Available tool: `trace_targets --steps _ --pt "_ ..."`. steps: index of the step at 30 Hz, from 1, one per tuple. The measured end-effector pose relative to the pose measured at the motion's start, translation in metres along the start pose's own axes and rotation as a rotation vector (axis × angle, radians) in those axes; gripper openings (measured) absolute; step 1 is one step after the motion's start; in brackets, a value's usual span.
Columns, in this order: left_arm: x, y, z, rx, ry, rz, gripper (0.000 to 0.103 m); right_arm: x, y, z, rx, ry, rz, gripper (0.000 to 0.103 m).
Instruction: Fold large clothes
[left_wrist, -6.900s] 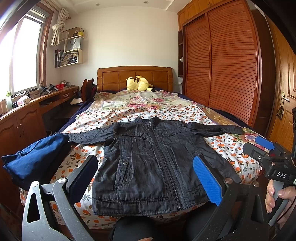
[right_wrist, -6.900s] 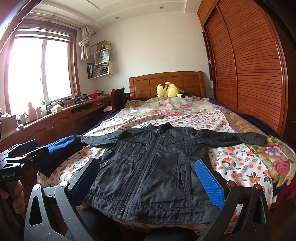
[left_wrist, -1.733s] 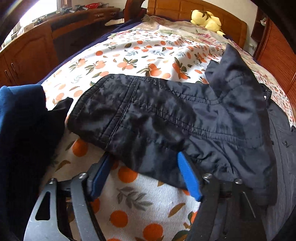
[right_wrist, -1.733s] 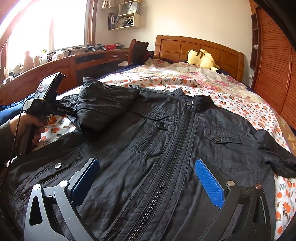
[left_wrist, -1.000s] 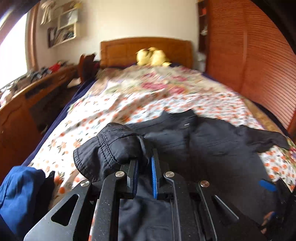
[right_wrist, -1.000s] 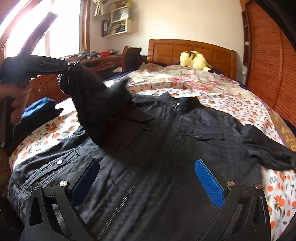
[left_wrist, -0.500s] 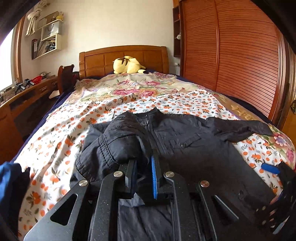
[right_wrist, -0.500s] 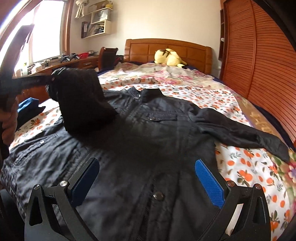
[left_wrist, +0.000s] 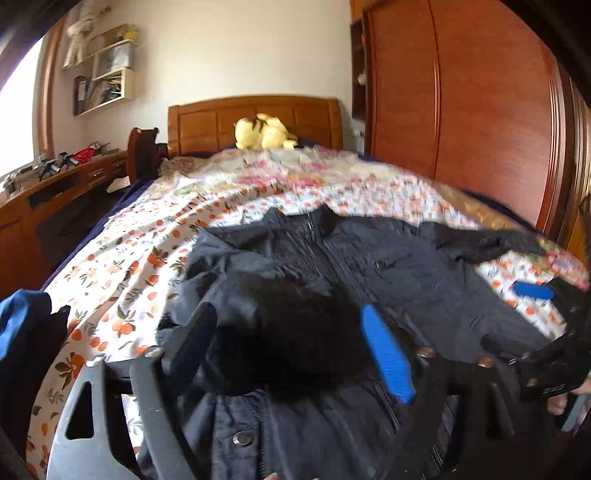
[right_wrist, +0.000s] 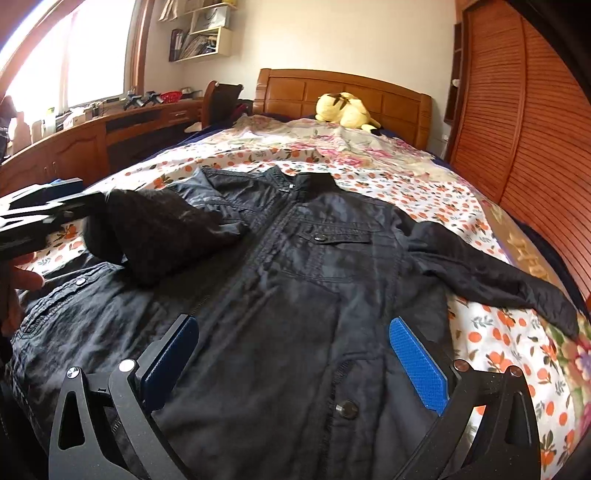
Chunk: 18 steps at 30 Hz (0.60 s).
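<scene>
My left gripper (left_wrist: 291, 343) has just been opening; its jaws stand wide around the folded-over sleeve (right_wrist: 162, 229), pads off the cloth. My right gripper (right_wrist: 295, 358) hovers with jaws wide over the black jacket (right_wrist: 317, 280), spread on the floral bed (right_wrist: 369, 166). Beyond, a yellow plush toy (right_wrist: 345, 110) sits by the headboard.

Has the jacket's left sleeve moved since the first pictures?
Yes. The left sleeve no longer stretches toward the desk; it lies folded over the jacket front.
</scene>
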<state>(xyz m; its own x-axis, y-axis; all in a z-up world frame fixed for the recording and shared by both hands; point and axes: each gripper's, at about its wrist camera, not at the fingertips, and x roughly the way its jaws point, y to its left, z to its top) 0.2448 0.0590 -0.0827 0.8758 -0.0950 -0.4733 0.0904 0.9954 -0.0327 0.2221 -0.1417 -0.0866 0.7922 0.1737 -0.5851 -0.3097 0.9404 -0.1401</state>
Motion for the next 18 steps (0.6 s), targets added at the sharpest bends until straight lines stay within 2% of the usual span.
trace_targets --steps 5,18 --pt "-0.02 0.028 -0.002 -0.019 -0.017 0.014 0.083 0.007 0.021 0.012 -0.043 0.011 0.028 0.103" --pt "-0.048 0.11 -0.022 -0.083 -0.022 0.149 0.083 0.027 0.099 0.062 -0.19 0.009 0.181 0.103"
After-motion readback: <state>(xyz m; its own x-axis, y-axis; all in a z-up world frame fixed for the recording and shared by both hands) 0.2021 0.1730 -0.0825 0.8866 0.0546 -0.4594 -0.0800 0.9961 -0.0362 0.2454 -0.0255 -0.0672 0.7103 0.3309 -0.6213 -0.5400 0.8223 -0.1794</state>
